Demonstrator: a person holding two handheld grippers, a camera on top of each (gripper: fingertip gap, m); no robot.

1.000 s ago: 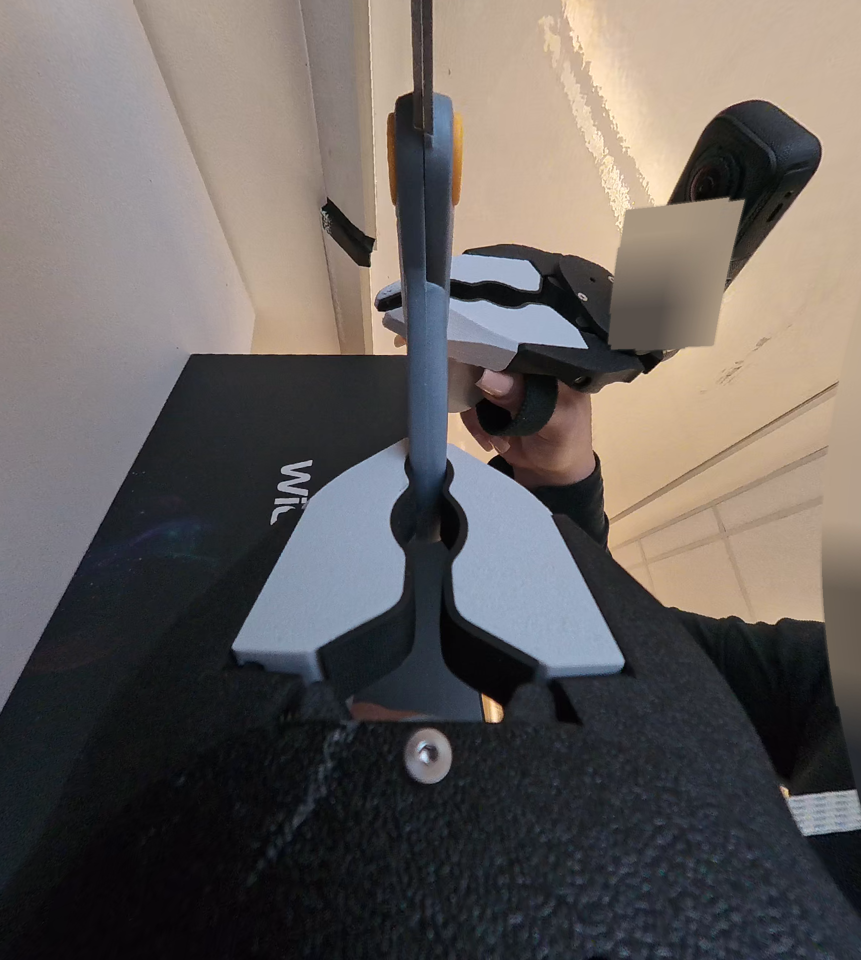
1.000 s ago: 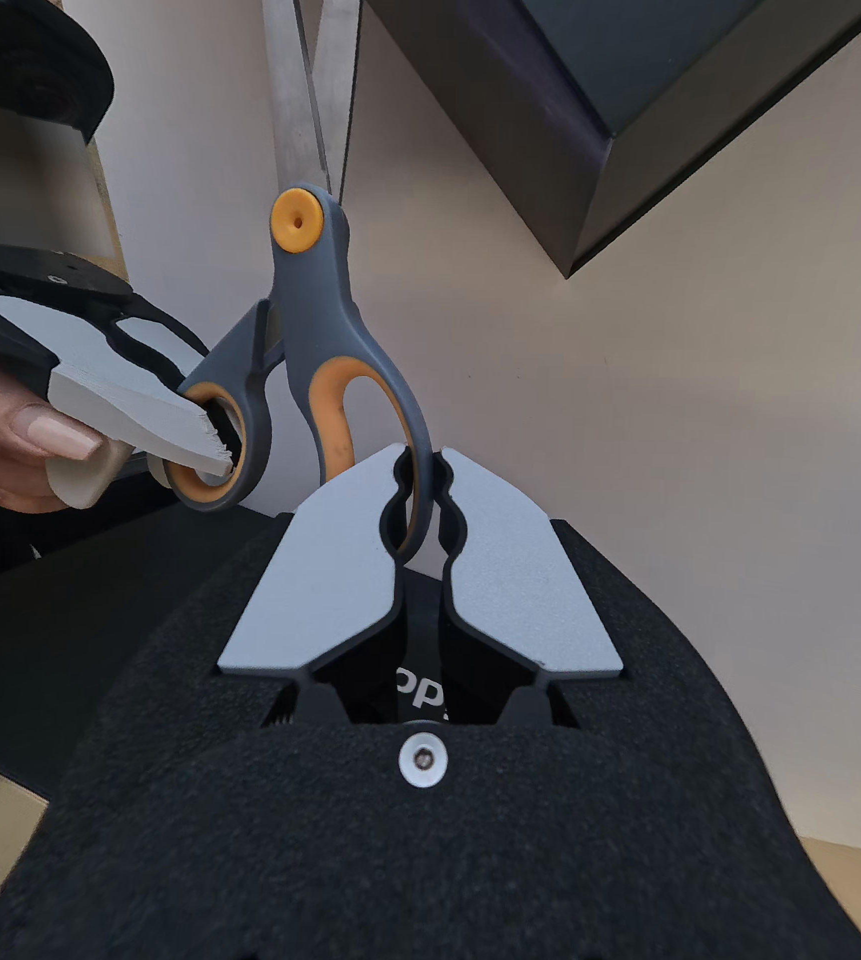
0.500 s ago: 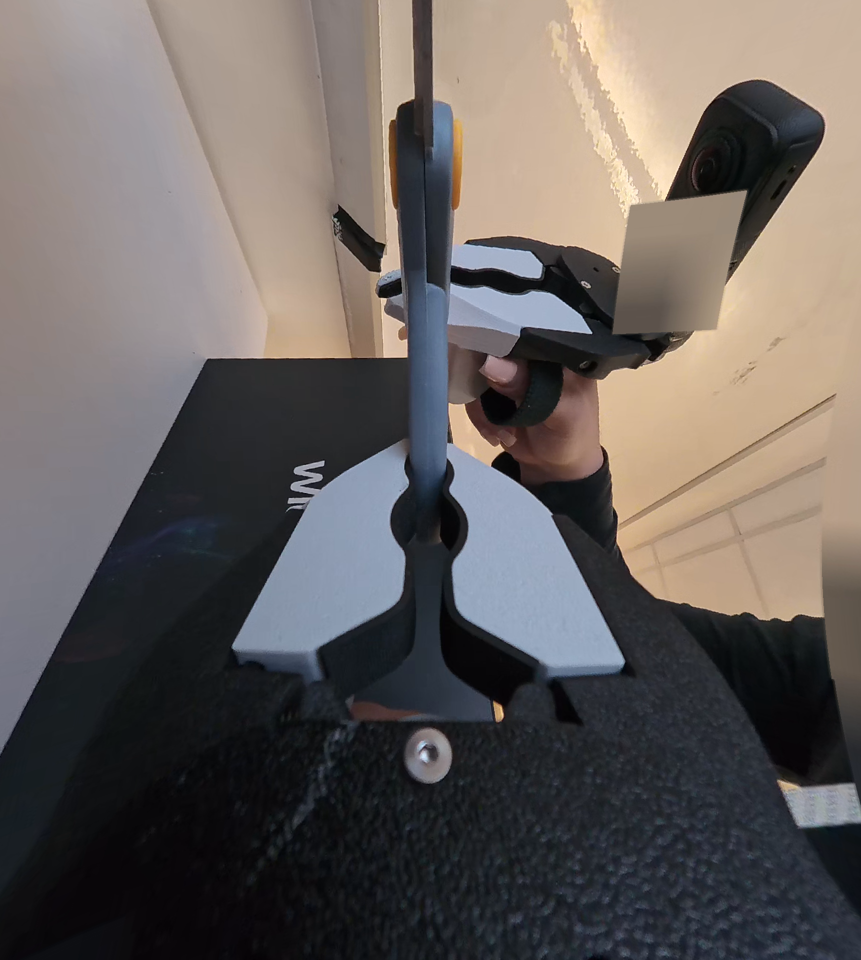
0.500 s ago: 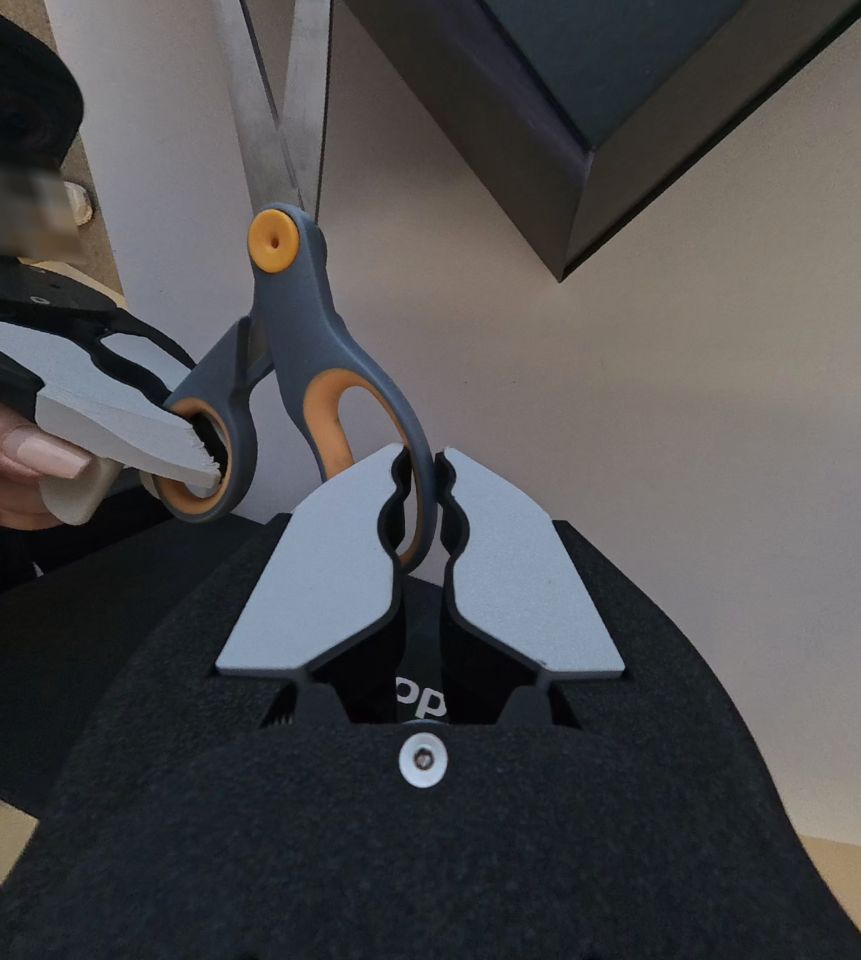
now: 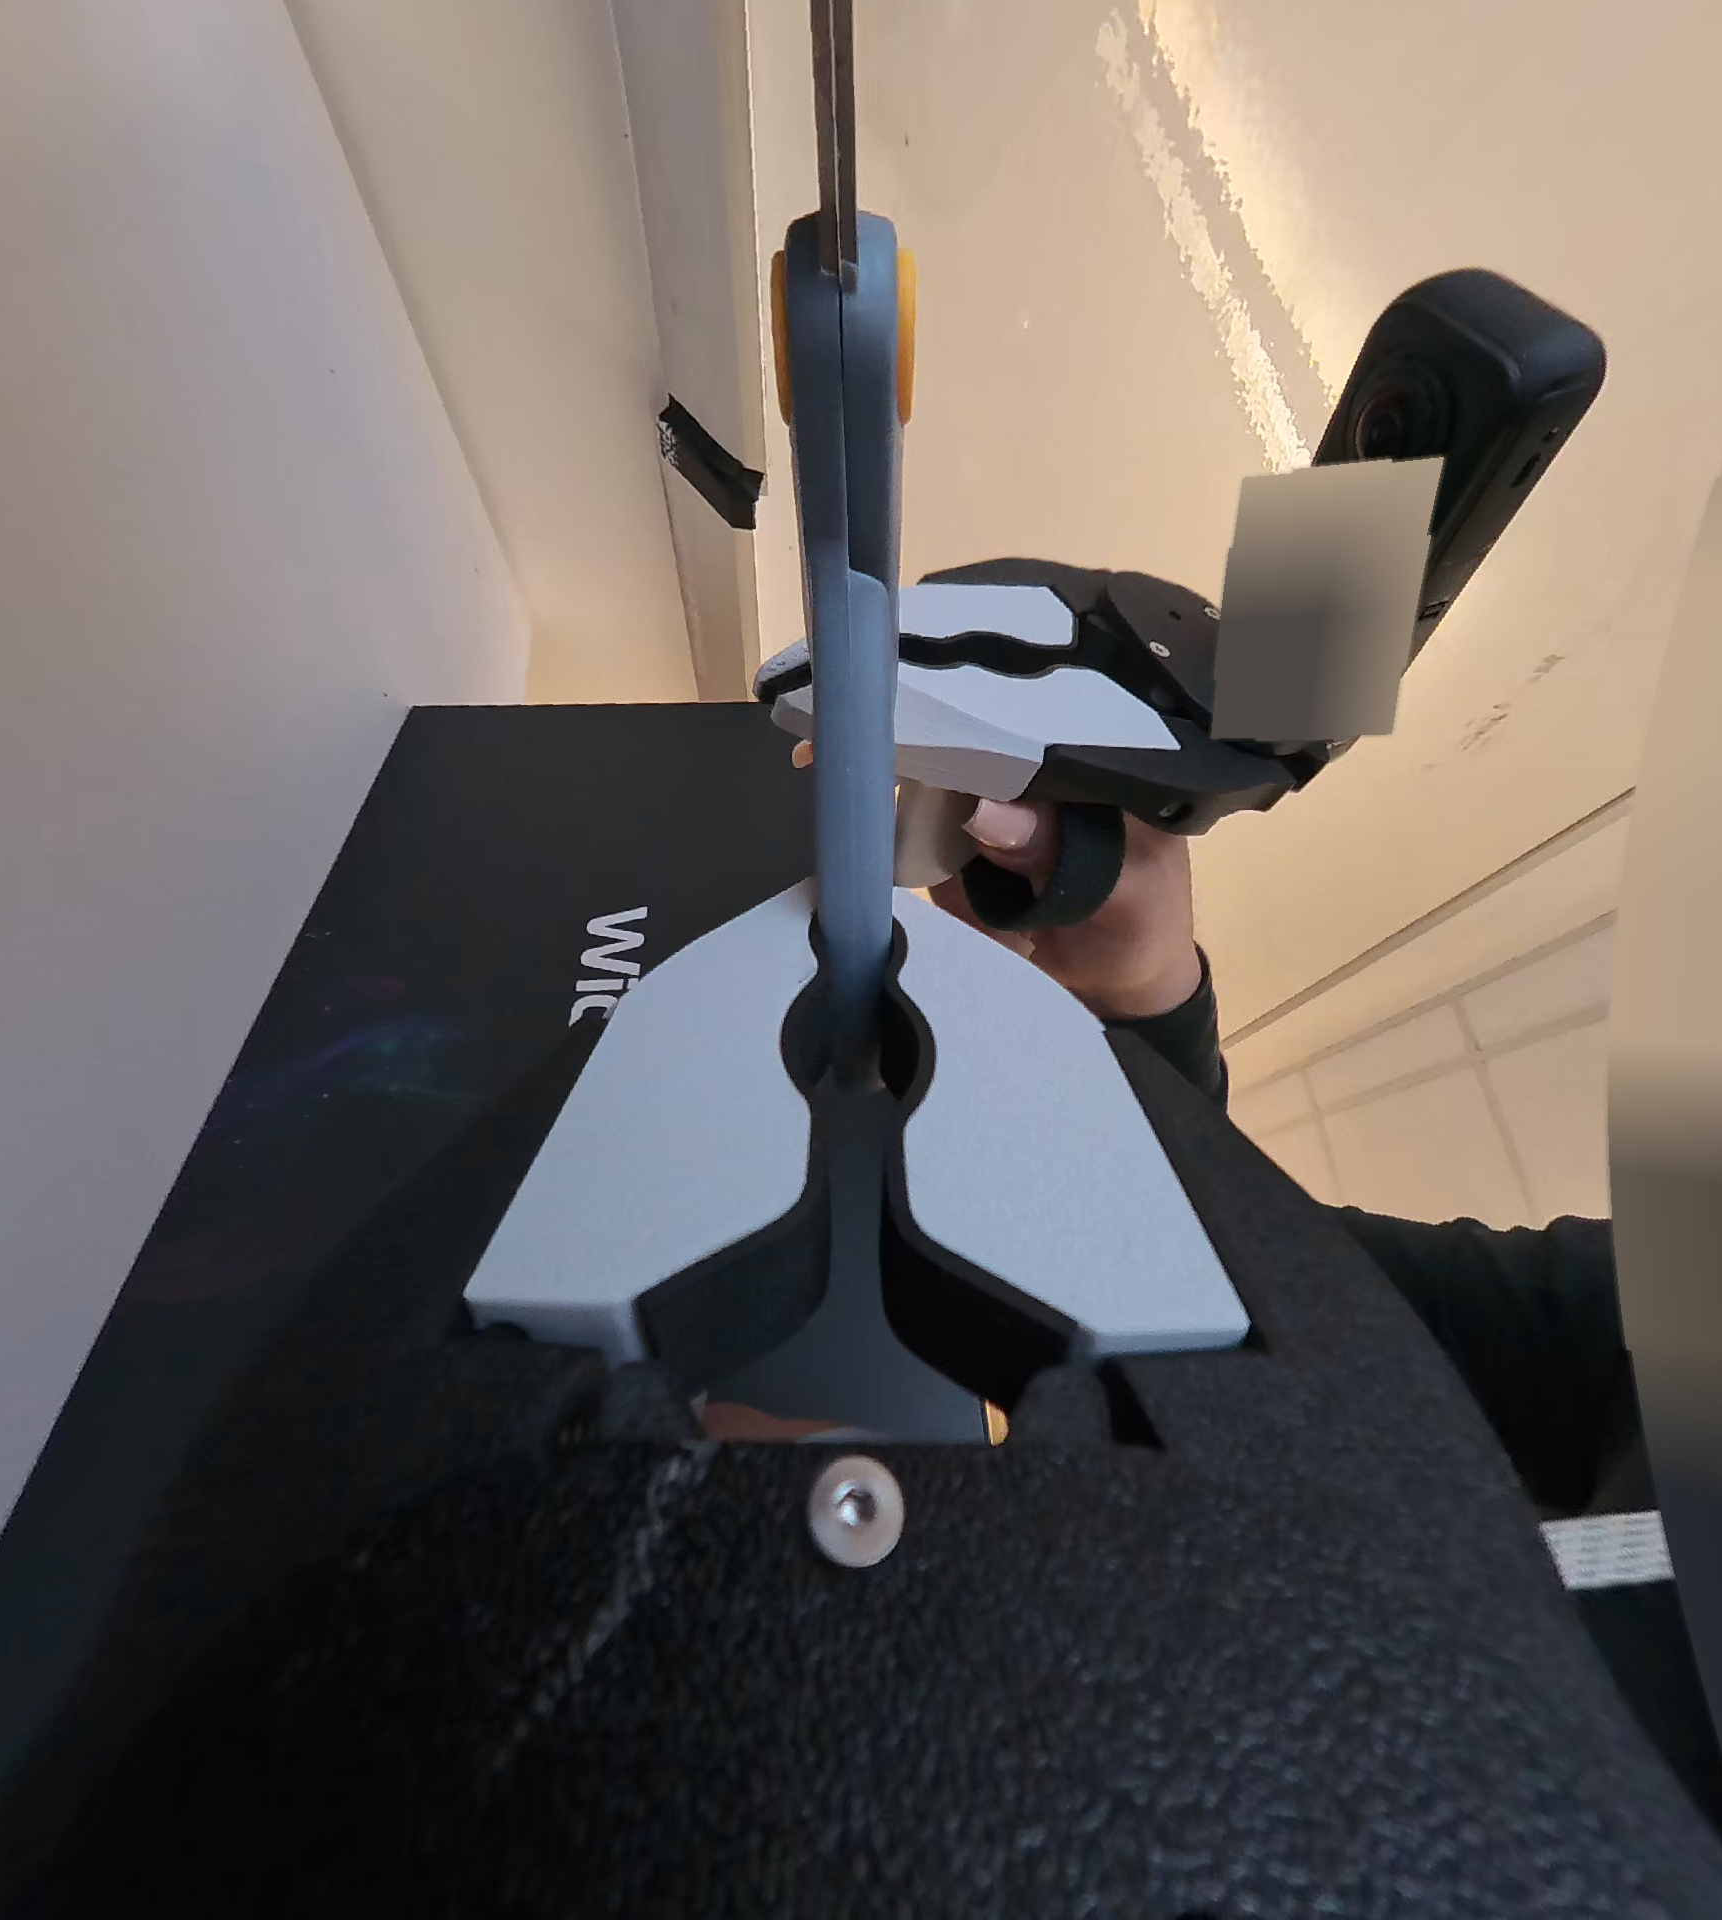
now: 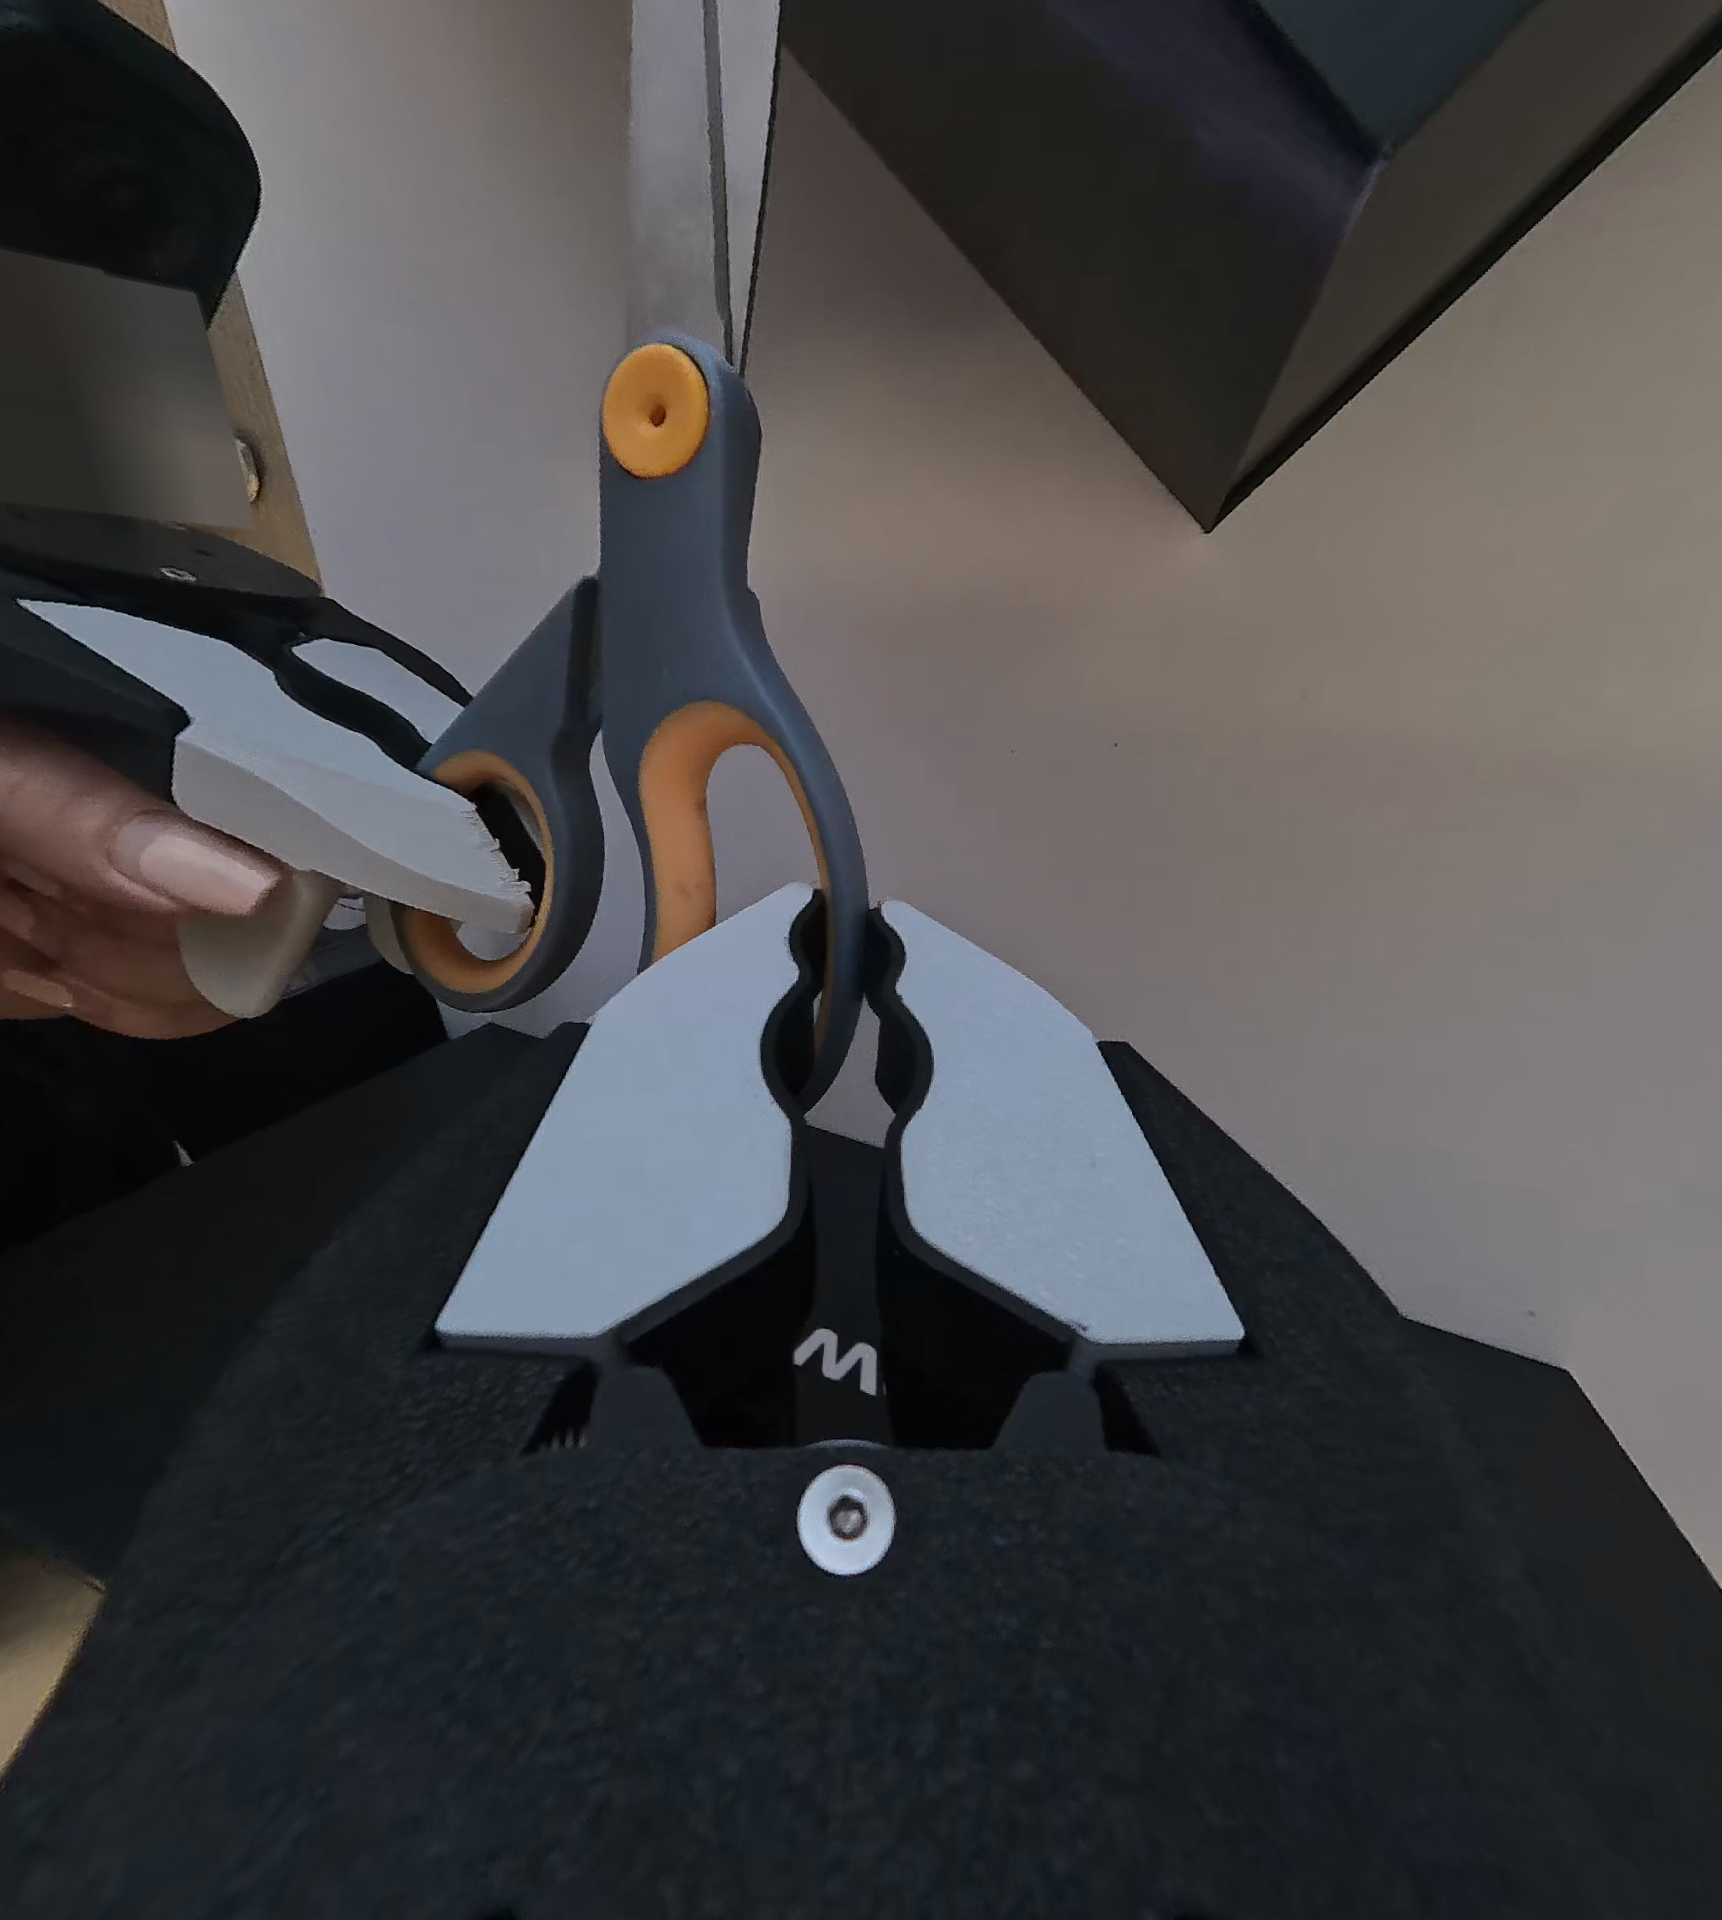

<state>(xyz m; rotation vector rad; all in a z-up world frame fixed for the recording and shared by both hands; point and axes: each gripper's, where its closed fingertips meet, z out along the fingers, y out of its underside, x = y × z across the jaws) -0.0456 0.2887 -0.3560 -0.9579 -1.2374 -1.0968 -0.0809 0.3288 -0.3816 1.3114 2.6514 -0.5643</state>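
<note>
A pair of scissors with grey and orange handles points up, blades out of the top edge. My left gripper is shut on one handle, seen edge on. In the right wrist view my right gripper is shut on the rim of the large handle loop of the scissors. The left gripper, held by a hand, pinches the small loop at the left. The right gripper also shows in the left wrist view, just behind the scissors. The blades stand nearly together.
A black box lies below the left gripper against a pale wall with a strip of black tape. A dark box fills the upper right of the right wrist view. A black camera sits on the right gripper.
The two handle loops have come closer together and the blades have narrowed from an open V. Both grippers keep their grip on the scissors.
</note>
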